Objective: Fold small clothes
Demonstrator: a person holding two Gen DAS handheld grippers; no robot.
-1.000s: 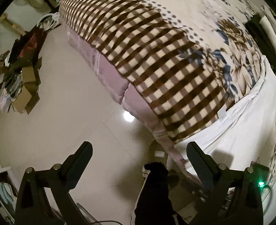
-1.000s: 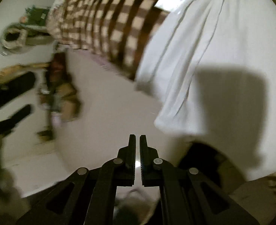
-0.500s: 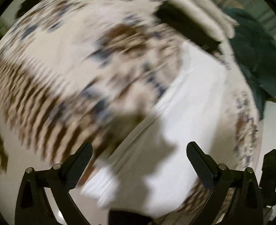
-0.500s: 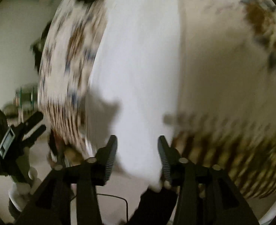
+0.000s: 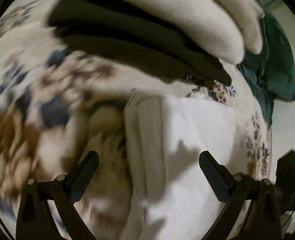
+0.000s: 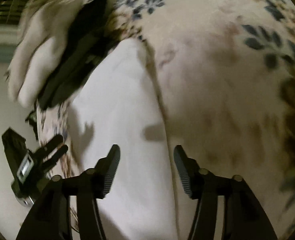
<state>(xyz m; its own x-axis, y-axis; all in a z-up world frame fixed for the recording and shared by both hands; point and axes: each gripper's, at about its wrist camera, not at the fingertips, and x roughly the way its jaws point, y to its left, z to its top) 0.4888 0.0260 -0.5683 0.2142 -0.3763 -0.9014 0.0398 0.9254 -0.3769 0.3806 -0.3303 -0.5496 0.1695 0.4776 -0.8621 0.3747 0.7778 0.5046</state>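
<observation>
on the floral bedspread (image 6: 217, 80) a white garment (image 5: 187, 132) lies under both spread, empty claws (image 5: 148, 167) (image 6: 146, 160).

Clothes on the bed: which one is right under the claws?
The flat white garment, spread alone on the flowery blanket. The black and cream clothes lie stacked farther away.

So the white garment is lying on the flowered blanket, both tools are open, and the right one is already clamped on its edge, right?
Not quite. The right tool is open too, but clamped on nothing: the right wrist view shows its jaws spread with a clear gap over the white garment. The rest holds: the garment lies on the flowered blanket, and the left tool is open.
</observation>
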